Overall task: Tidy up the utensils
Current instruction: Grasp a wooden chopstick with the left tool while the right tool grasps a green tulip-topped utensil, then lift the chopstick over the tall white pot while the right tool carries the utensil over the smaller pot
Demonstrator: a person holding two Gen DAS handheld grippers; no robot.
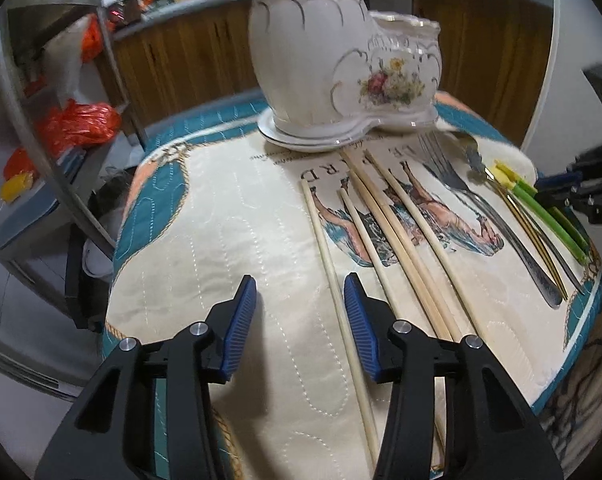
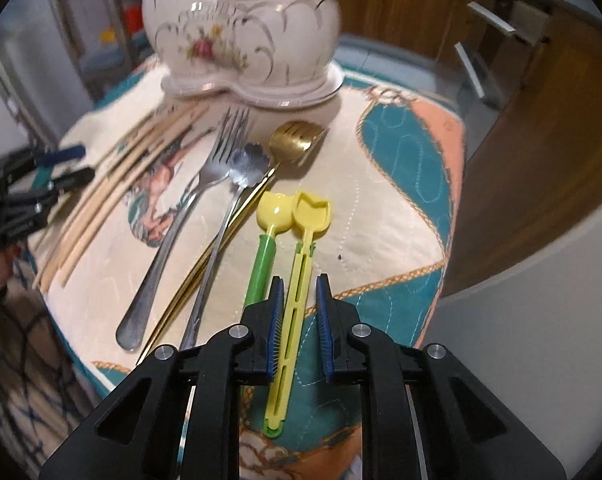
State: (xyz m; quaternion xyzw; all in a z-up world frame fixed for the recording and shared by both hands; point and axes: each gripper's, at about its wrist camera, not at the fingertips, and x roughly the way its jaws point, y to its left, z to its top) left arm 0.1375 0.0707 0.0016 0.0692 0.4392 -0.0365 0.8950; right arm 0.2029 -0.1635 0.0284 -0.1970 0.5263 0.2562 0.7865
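A white floral double-pot ceramic holder (image 1: 333, 60) stands at the far side of the quilted cloth; it also shows in the right wrist view (image 2: 241, 28). Several wooden chopsticks (image 1: 385, 232) lie in front of it. My left gripper (image 1: 301, 320) is open and empty, with the leftmost chopstick (image 1: 337, 296) running just inside its right finger. A steel fork (image 2: 189, 200), a steel spoon (image 2: 237, 184), a gold spoon (image 2: 297, 140) and a yellow-green scoop (image 2: 265, 240) lie side by side. My right gripper (image 2: 299, 320) is open around the handle of a yellow plastic scoop (image 2: 301, 264).
The quilted cream and teal cloth (image 1: 229, 216) covers a small round table. Shelves with red bags (image 1: 77, 124) stand to the left. Wooden cabinets (image 2: 521, 128) stand behind. The other gripper shows at the right edge of the left wrist view (image 1: 581, 188).
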